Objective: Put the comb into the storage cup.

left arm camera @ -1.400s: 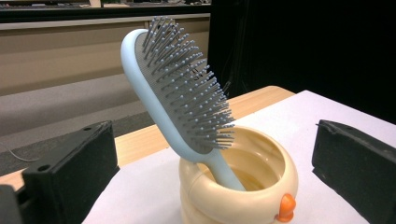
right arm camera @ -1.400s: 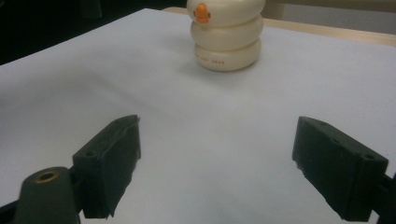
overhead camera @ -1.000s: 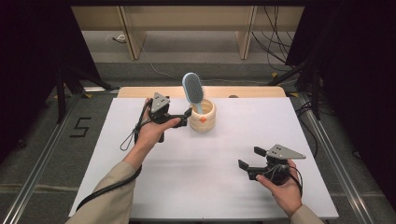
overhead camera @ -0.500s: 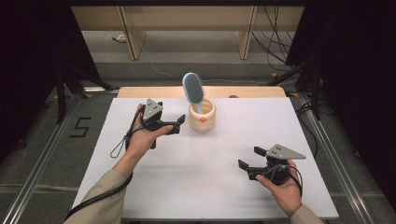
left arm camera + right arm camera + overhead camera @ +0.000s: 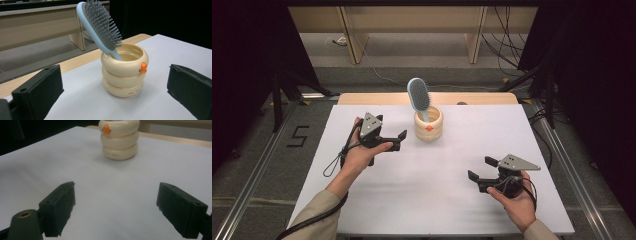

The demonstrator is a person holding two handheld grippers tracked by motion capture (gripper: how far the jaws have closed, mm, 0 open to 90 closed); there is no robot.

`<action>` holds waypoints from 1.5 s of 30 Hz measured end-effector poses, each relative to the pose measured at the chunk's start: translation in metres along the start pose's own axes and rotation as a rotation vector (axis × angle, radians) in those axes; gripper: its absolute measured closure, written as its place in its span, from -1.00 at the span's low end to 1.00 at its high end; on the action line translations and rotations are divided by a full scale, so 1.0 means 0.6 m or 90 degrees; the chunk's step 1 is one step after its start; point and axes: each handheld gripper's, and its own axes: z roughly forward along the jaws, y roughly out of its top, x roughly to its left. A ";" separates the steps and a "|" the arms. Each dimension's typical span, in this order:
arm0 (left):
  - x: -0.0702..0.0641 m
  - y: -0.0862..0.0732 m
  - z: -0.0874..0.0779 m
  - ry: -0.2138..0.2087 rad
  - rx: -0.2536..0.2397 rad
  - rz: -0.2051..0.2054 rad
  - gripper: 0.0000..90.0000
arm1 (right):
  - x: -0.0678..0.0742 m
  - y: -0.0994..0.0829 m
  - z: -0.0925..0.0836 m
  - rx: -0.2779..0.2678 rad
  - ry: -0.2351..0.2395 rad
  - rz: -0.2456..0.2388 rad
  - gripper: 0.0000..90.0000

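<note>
Standing bristles-up in the cream ringed plastic cup (image 5: 428,124), the pale-blue hairbrush (image 5: 419,96) seems placed; spread left gripper (image 5: 401,139) at nine o'clock, right gripper (image 5: 479,169) spread too.

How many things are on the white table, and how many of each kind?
Light blue plastic hairbrush with grey bristles: 1, standing tilted in the holder
Cream ringed holder with an orange knob: 1
Black hand-held grippers: 2, the left gripper and the right gripper, both with jaws apart and holding nothing
Total: 4
</note>
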 end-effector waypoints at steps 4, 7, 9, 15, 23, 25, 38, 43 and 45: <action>-0.002 -0.005 -0.008 -0.005 0.004 0.007 -1.00 | 0.000 0.001 -0.001 -0.002 -0.001 0.002 -0.64; -0.004 -0.011 -0.015 -0.013 0.008 0.009 -1.00 | -0.001 0.002 -0.003 -0.003 -0.001 0.001 -0.64; -0.005 -0.015 -0.019 -0.017 0.010 0.011 -1.00 | -0.002 0.002 -0.003 -0.003 -0.002 0.001 -0.64; -0.007 -0.027 -0.030 -0.029 0.018 0.015 -1.00 | -0.003 0.002 -0.005 -0.003 -0.002 0.001 -0.64; -0.015 -0.047 -0.040 -0.051 0.041 0.021 -1.00 | -0.005 0.002 -0.009 -0.004 -0.002 0.000 -0.64; -0.018 -0.050 -0.043 -0.055 0.043 0.022 -1.00 | -0.005 0.002 -0.010 -0.005 -0.002 0.000 -0.64; -0.018 -0.073 -0.069 -0.055 0.046 0.043 -1.00 | -0.009 0.002 -0.016 -0.008 -0.005 0.000 -0.64; -0.018 -0.082 -0.076 -0.057 0.054 0.045 -1.00 | -0.010 0.002 -0.017 -0.009 -0.005 0.000 -0.64; -0.019 -0.084 -0.079 -0.060 0.057 0.045 -1.00 | -0.010 0.002 -0.017 -0.010 -0.005 0.000 -0.64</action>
